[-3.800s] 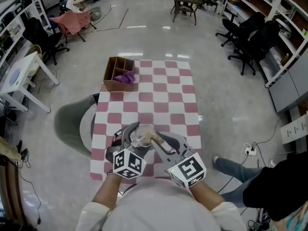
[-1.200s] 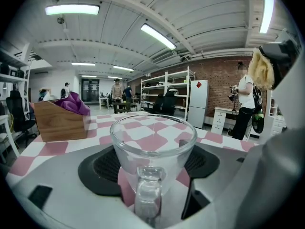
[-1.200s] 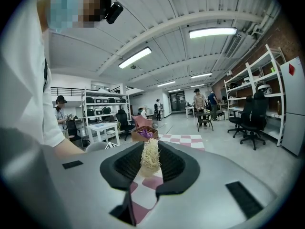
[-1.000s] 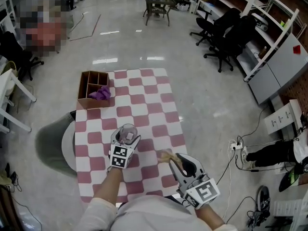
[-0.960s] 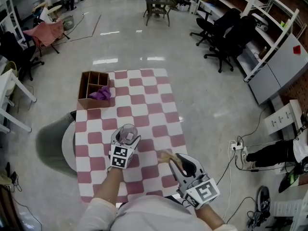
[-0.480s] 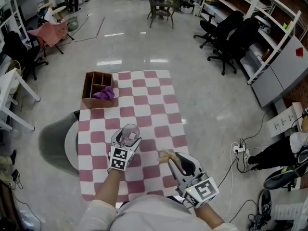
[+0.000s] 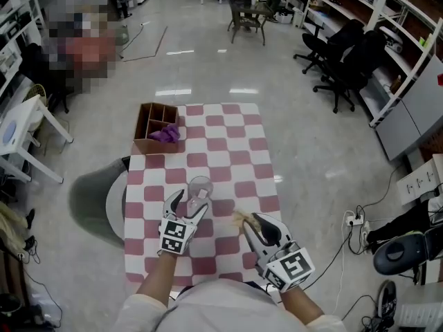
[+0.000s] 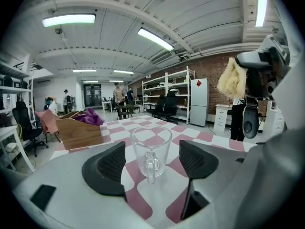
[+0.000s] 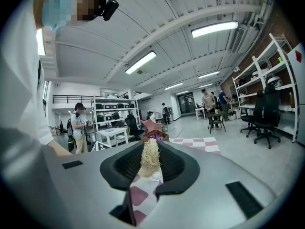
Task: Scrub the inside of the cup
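Your left hand-held gripper (image 7: 187,203) is released, its jaws spread wide. The cup (image 7: 200,187) stands upright on the tabletop (image 7: 228,159) between them, handle turned toward you, with a gap to each pad. Your right hand-held gripper (image 7: 250,221) is clenched on the scrubber (image 7: 240,217), a pale fibrous tuft poking out past the jaws. It is held near and to the right of the cup, apart from it.
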`<state>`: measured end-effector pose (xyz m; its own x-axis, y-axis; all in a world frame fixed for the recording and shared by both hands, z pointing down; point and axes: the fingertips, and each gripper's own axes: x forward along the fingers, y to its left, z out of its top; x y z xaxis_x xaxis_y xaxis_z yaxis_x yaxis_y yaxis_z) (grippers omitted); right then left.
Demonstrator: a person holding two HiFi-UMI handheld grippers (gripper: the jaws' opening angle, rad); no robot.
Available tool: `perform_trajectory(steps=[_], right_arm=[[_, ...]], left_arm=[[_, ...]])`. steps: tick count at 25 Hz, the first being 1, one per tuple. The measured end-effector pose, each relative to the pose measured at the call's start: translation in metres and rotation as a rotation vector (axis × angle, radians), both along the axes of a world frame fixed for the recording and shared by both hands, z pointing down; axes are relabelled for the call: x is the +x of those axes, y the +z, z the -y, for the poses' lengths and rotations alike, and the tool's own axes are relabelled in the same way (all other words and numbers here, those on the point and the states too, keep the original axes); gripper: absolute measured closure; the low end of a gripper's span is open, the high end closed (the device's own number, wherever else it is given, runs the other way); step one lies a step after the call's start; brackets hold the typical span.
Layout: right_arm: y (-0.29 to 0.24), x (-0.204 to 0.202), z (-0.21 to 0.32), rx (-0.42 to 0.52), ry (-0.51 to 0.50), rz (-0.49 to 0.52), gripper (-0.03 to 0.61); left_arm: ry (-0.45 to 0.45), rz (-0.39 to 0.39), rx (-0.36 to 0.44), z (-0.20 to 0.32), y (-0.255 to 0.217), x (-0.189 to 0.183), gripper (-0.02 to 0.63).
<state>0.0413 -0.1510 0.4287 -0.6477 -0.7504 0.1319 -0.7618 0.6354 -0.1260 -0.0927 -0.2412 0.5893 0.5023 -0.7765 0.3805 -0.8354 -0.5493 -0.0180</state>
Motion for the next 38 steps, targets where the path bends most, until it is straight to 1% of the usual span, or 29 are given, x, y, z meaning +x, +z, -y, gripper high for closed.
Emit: perform_trajectory(steps=[7, 8, 10, 14, 18, 21, 25, 30, 38], right_arm=[[0.002, -0.005, 0.006, 0.008, -0.009, 0.005, 0.474], [0.002, -0.006, 0.007, 0.008, -0.01, 0.005, 0.474], [0.003, -0.008, 0.008, 0.009, -0.012, 0.006, 0.474], [0.003, -0.01, 0.01, 0.009, -0.009, 0.008, 0.474], [0.005, -0.013, 0.009, 0.007, -0.022, 0.017, 0.473], [0.006, -0.015, 0.009, 0.007, -0.024, 0.022, 0.474], [0.008, -0.018, 0.01, 0.018, -0.035, 0.019, 0.474], [0.011, -0.021, 0.011, 0.021, -0.037, 0.004, 0.474], [0.02, -0.031, 0.007, 0.005, -0.068, -0.011, 0.474]], left_arm=[[0.011, -0.03, 0.055, -0.03, -0.034, 0.0, 0.252], [0.011, -0.031, 0.068, -0.035, -0.04, 0.0, 0.263], [0.013, -0.023, 0.11, -0.044, -0.054, 0.0, 0.344], [0.002, -0.021, 0.17, -0.058, -0.082, -0.003, 0.403], [-0.009, 0.006, 0.194, -0.07, -0.101, -0.008, 0.499], [-0.004, 0.034, 0.208, -0.078, -0.111, -0.008, 0.545], [-0.014, 0.049, 0.2, -0.087, -0.117, -0.009, 0.565], [-0.036, 0.096, 0.174, -0.093, -0.115, -0.014, 0.574], [-0.041, 0.086, 0.19, -0.096, -0.127, -0.018, 0.575]])
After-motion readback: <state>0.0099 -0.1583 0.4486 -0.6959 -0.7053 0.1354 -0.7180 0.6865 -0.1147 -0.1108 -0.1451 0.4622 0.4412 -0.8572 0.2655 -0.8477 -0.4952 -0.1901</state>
